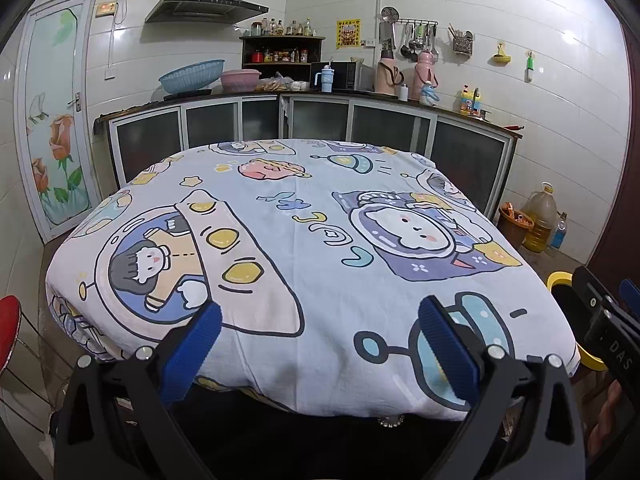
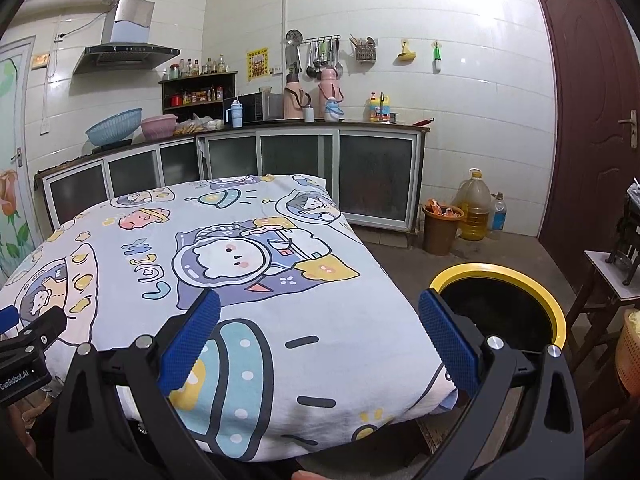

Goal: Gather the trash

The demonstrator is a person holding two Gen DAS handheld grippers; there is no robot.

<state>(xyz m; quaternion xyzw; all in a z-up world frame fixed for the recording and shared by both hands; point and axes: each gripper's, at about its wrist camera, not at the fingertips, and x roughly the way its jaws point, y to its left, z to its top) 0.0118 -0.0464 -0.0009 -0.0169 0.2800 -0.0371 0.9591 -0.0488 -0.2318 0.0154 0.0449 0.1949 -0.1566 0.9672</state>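
The left gripper hangs with its jaws spread wide and nothing between them, just above the near edge of the table, which is covered by a cartoon-printed cloth. The right gripper is likewise wide open and empty; its left finger sits over the cloth's near right corner, and its right finger overlaps the near rim of a yellow-rimmed black bin standing on the floor just beside the table. No loose trash shows on the cloth ahead of either pair of jaws. Farther past the right jaws, against the cabinet, stands a brown bucket holding orange wrappers, with a large oil jug beside it. Beyond the table runs the kitchen counter.
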